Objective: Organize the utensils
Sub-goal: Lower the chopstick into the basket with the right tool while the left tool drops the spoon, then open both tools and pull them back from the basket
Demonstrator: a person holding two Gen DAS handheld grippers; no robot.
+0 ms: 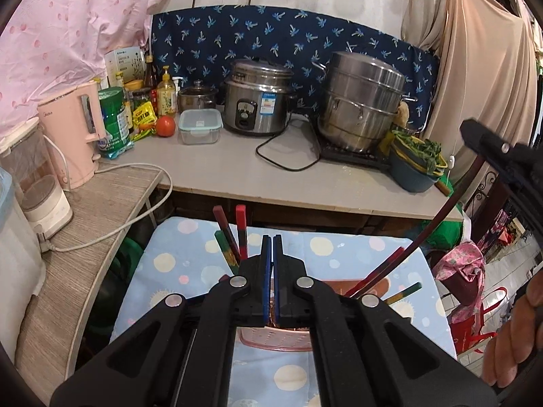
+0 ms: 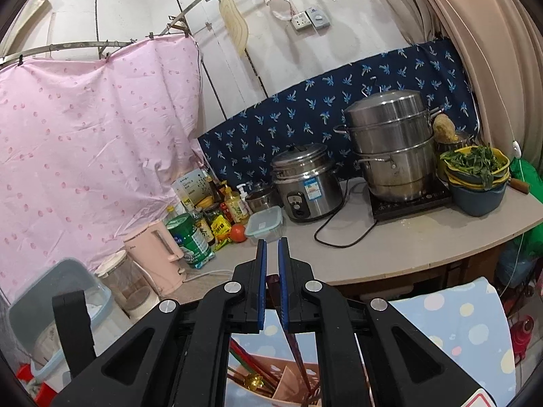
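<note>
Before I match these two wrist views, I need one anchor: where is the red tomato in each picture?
Left wrist: the tomato sits left of centre on the counter, just left of the clear lidded container.
Right wrist: the tomato sits near the middle, just above the gripper fingers, again left of that container.
Shared landmark: the steel rice cooker, right of the container in both.

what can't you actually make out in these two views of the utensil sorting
Left wrist: utensil holder mostly hidden behind the shut left tool; contents uncountable.
Right wrist: lower end of the chopstick in the right tool lost in clutter at the bottom edge.
Right wrist: rice cooker label too small to read.
</note>
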